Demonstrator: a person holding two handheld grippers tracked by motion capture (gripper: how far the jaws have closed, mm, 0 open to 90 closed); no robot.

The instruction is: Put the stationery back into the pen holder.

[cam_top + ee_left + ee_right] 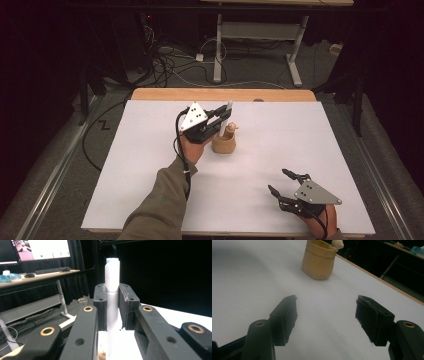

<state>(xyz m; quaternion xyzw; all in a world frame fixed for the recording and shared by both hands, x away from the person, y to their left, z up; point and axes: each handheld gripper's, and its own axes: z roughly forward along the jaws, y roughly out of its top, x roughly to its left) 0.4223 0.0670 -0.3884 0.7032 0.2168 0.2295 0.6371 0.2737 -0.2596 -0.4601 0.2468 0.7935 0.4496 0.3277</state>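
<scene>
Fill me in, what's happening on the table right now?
A person works two handheld tongs over a white table. The left tongs are shut on a white marker, holding it upright above a tan cup near the table's middle; whether its tip is inside the cup cannot be told. The right tongs sit open and empty near the front right edge, pointing toward the cup.

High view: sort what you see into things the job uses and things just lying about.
In use:
- white pen, clamped upright in the left gripper
- tan cup, right beside the pen
- white table top

Not in use:
- right gripper, open, holding nothing
- monitor, keyboard and mouse on the far desk
- floor cables
</scene>
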